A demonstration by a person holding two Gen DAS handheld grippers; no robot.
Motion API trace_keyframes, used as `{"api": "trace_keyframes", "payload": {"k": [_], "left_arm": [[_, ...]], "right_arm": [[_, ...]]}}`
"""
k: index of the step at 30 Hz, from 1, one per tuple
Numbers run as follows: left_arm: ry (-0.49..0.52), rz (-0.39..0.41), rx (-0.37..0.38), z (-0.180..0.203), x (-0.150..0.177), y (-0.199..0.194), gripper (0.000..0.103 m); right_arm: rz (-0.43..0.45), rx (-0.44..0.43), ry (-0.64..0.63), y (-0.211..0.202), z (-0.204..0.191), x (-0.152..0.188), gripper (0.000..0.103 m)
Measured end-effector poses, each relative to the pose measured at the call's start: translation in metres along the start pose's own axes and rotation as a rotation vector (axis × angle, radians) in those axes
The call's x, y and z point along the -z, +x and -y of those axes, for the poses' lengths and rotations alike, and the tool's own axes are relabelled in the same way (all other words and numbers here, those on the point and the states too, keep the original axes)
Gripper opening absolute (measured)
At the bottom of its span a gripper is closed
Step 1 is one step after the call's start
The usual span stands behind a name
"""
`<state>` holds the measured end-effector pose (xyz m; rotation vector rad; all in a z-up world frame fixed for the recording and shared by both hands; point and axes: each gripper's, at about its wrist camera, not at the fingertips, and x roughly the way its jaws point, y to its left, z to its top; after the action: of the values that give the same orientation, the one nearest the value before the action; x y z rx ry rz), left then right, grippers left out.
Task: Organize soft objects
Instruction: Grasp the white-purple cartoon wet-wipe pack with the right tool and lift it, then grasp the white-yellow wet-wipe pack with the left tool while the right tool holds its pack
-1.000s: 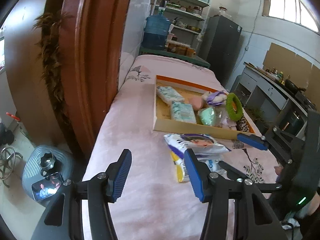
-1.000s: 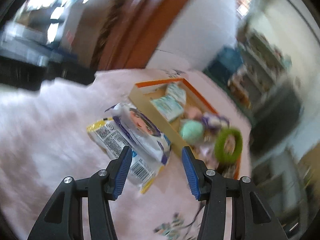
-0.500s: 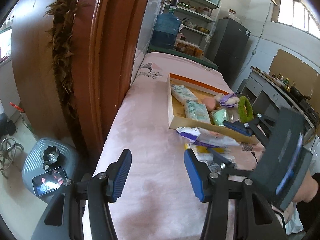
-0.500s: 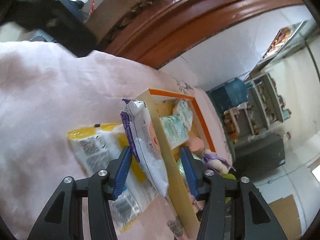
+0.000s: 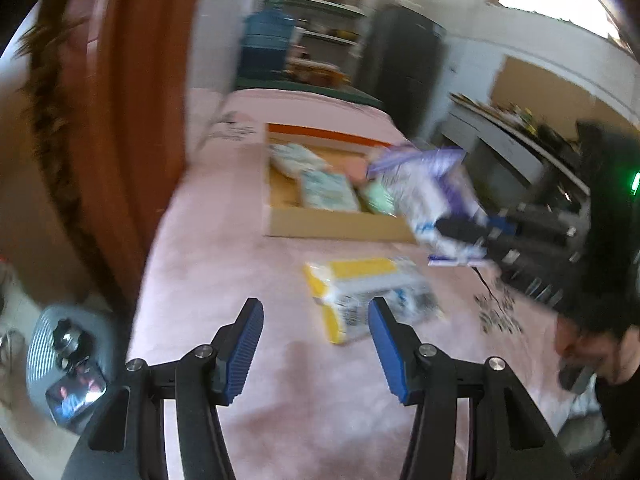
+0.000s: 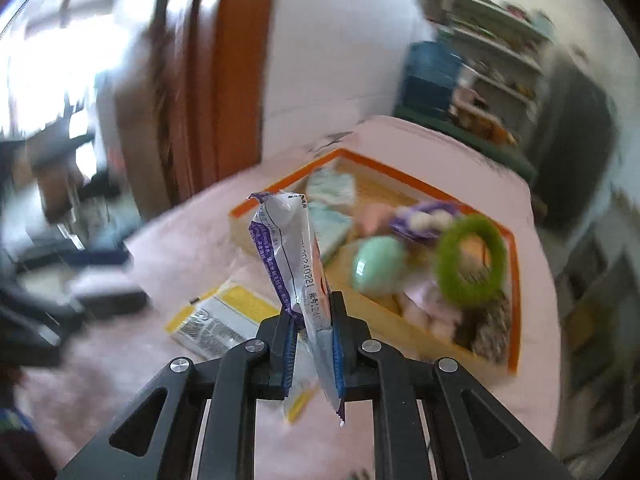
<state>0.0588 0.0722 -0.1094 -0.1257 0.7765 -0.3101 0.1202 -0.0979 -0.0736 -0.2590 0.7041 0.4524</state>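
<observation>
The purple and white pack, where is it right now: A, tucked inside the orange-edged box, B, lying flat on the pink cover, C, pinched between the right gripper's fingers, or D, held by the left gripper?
C: the right gripper is shut on the purple and white pack, which stands up between its blue pads, while the left gripper is open and holds nothing.

Purple-and-white packet [image 6: 294, 264] bears printed digits, roughly "20240221"; other print unreadable.
</observation>
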Motion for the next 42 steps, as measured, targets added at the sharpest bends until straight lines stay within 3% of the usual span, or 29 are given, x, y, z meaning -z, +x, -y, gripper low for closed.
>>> {"api": "trace_keyframes", "payload": {"k": [3, 6, 8, 12, 16, 19, 22, 26, 33, 37, 41, 42], "left_arm": [[0.078, -0.025, -0.013, 0.019, 0.006, 0.007, 0.054], [0.167, -0.044, -0.094, 0.034, 0.015, 0.014, 0.054], [0.279, -0.043, -0.18, 0.043, 0.02, 0.019, 0.054], [0.674, 0.01, -0.321, 0.069, 0.035, 0.028, 0.054], [1.068, 0.034, -0.362, 0.087, 0.066, 0.047, 0.054], [1.158, 0.077, -0.325, 0.091, 0.066, 0.05, 0.054], [1.206, 0.06, -0.289, 0.092, 0.06, 0.061, 0.054], [1.158, 0.017, -0.184, 0.084, 0.04, 0.072, 0.055], [1.137, 0.029, -0.118, 0.088, 0.022, 0.083, 0.057], [1.094, -0.032, -0.066, 0.093, 0.006, 0.091, 0.057], [1.055, -0.098, 0.016, 0.095, -0.01, 0.099, 0.034], [1.019, -0.118, 0.046, 0.094, -0.015, 0.101, 0.032]], "right_arm": [[0.023, 0.015, 0.038, -0.024, 0.008, 0.008, 0.015], [0.037, 0.005, 0.07, -0.042, 0.01, 0.016, 0.015], [0.044, -0.002, 0.09, -0.057, 0.003, 0.027, 0.015], [0.055, 0.001, 0.12, -0.077, 0.001, 0.039, 0.015], [0.066, 0.011, 0.153, -0.086, 0.002, 0.05, 0.016], [0.064, 0.013, 0.18, -0.087, 0.007, 0.054, 0.016], [0.055, 0.014, 0.202, -0.086, 0.012, 0.057, 0.016], [0.049, 0.019, 0.217, -0.083, 0.018, 0.059, 0.016], [0.034, 0.012, 0.246, -0.076, 0.022, 0.06, 0.016], [0.03, 0.014, 0.258, -0.074, 0.025, 0.061, 0.016], [0.034, 0.015, 0.271, -0.075, 0.028, 0.063, 0.016], [0.036, 0.017, 0.272, -0.075, 0.029, 0.064, 0.016]]}}
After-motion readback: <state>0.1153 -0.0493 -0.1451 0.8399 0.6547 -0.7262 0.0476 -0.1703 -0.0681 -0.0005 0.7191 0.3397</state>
